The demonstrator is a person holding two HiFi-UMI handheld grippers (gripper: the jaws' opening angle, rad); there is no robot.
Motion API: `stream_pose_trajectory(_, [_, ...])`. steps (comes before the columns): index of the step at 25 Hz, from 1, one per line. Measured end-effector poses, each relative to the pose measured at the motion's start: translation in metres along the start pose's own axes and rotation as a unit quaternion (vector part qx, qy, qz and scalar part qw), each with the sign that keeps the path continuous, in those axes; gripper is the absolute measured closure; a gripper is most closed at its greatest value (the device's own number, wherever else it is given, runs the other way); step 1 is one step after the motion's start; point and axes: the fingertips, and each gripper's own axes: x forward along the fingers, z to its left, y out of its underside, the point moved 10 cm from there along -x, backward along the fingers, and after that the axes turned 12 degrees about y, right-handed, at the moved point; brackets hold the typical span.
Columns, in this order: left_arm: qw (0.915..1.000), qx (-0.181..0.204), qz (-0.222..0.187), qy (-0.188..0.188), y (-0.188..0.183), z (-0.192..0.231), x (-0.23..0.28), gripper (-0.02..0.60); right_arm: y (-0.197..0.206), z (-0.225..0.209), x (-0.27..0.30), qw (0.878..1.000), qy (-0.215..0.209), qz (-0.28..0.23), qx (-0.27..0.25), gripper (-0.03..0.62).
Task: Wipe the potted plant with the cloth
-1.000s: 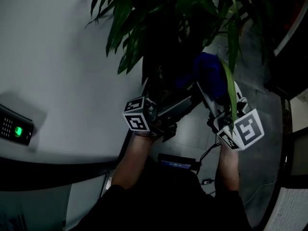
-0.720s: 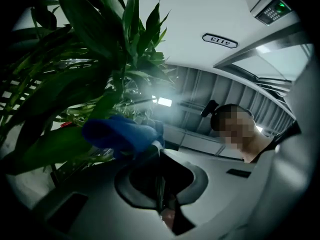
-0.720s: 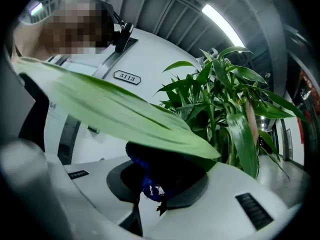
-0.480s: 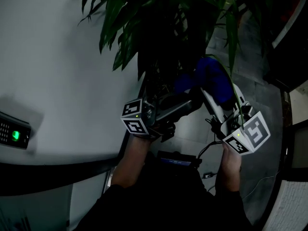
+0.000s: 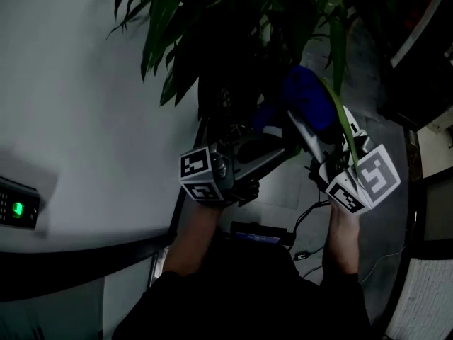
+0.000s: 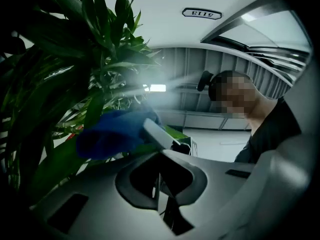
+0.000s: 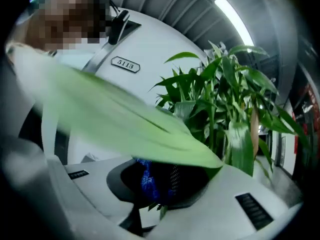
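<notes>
The potted plant fills the top of the head view with dark green leaves. My right gripper reaches up and left into it, shut on the blue cloth. One long pale leaf lies along that gripper; in the right gripper view this leaf crosses just above the jaws, with the cloth pinched beneath it. My left gripper points right and upward, tips just left of the cloth, jaws shut with nothing seen between them. The left gripper view shows the cloth and a white finger of the right gripper.
A white curved wall stands to the left of the plant, with a keypad box showing a green light. A black device with cables lies on the tiled floor by my feet. Dark furniture stands at the right.
The right gripper with the cloth has shifted slightly along the long leaf. The left gripper has rolled a little and stayed in place.
</notes>
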Motion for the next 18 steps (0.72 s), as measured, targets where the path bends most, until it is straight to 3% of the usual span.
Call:
stream_pose_trajectory(3, [0.9997,-0.007,-0.019,0.017,-0.002,0.0,-0.001,0.575,0.011,0.003,-0.009,0.999,-0.019,0.015,0.047,0.5])
stream_pose_trajectory(5, [0.9993,-0.005,-0.025,0.026,-0.004,-0.002,-0.001,0.575,0.017,0.003,-0.015,0.993,-0.044,0.012,0.108,0.5])
stream_pose_trajectory(8, [0.9988,-0.009,-0.029,0.039,-0.003,-0.004,-0.004,0.575,0.023,0.003,-0.03,0.972,-0.093,-0.019,0.215,0.5])
stream_pose_trajectory(10, [0.9985,-0.019,-0.033,0.04,-0.001,-0.004,-0.005,0.575,0.017,0.0,-0.043,0.956,-0.106,-0.085,0.26,0.502])
stream_pose_trajectory(12, [0.9982,-0.03,-0.037,0.035,0.0,-0.001,-0.007,0.575,-0.002,-0.006,-0.054,0.952,-0.071,-0.171,0.244,0.503])
stream_pose_trajectory(14, [0.998,-0.036,-0.04,0.033,0.0,0.001,-0.008,0.575,-0.02,-0.008,-0.056,0.96,-0.021,-0.213,0.178,0.503])
stream_pose_trajectory(16, [0.9982,-0.035,-0.037,0.031,0.0,0.001,-0.008,0.575,-0.027,-0.006,-0.045,0.974,0.009,-0.195,0.111,0.502])
stream_pose_trajectory(18, [0.9983,-0.033,-0.036,0.032,-0.001,0.001,-0.006,0.575,-0.02,-0.002,-0.028,0.988,0.024,-0.139,0.07,0.502])
